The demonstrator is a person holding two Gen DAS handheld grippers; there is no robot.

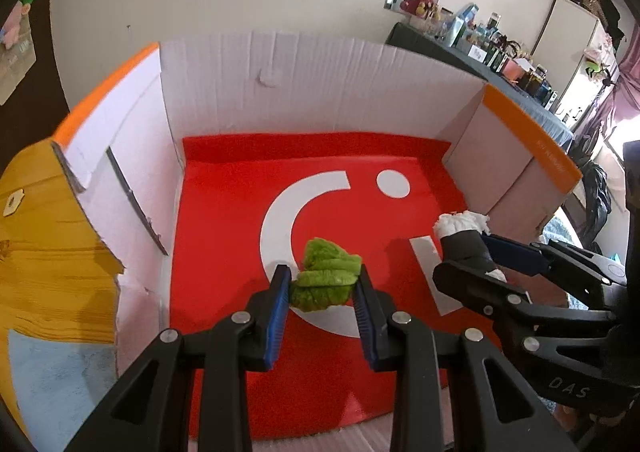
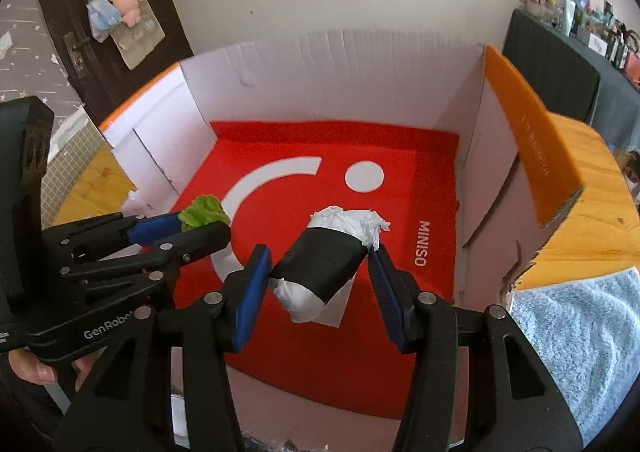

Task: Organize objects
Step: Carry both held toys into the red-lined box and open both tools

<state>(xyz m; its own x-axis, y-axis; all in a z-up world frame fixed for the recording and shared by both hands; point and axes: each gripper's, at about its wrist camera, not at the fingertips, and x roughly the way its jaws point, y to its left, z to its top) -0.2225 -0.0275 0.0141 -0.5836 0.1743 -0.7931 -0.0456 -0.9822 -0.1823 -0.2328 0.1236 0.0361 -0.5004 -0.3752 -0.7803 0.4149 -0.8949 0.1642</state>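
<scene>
I hold 2 claws over the open cardboard box (image 1: pixel 320 64), both pointing down at its red liner (image 1: pixel 224 212). My left claw (image 1: pixel 322 286) is clamped on a crumpled green leaf (image 1: pixel 326 280), above the liner's white curved mark. My right claw (image 2: pixel 320 272) grips a black-wrapped roll with white ends (image 2: pixel 320 264), tilted, nearer the box's orange-edged right wall (image 2: pixel 520 124).

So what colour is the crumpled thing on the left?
Green crumpled wad, clearest in the left wrist view.
</scene>
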